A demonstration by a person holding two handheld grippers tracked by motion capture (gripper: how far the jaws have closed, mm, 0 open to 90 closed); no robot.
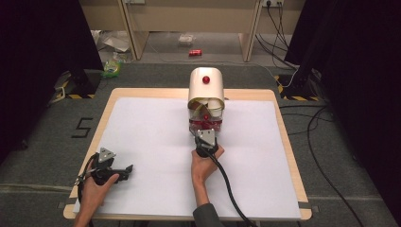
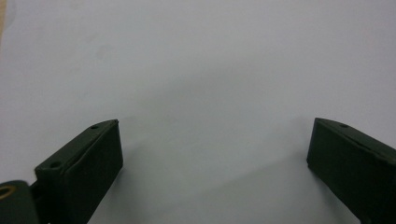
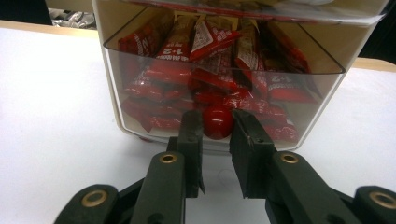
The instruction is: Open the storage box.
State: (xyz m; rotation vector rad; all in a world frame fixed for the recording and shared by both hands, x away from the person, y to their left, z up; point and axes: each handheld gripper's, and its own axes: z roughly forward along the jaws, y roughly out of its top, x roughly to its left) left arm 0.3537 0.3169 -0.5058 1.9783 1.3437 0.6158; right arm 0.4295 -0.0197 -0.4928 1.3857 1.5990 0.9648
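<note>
Red knob (image 3: 218, 122): low on the clear drawer front (image 3: 224, 93) of the cream dispenser (image 1: 206, 90), at the far middle of the table (image 1: 283, 142).
High view, right gripper (image 1: 204, 134): up against the dispenser's lower front, tips lost against the red contents; grip unreadable here.
High view, left gripper (image 1: 126, 170): well apart from the dispenser, near the table's near-left corner, lying idle on the white sheet (image 1: 151, 142).
High view, second knob (image 1: 206, 79): on the cream hood above the drawer; purpose unclear.
Left gripper view: jaws spread wide, nothing between them, plain white sheet ahead.
Right gripper view, right gripper (image 3: 218, 126): jaws nearly closed, flanking the knob on both sides; pad contact looks likely, not certain.
Right gripper view, risk: round glossy knob could slip out of a shallow pinch on pulling; light dispenser could slide toward the hand instead of the drawer opening, with no second gripper bracing it.
Right gripper view, hidden: red sachets (image 3: 196, 60) packed behind the front, print mostly unreadable; dispenser top cropped; knob's stem concealed.
</note>
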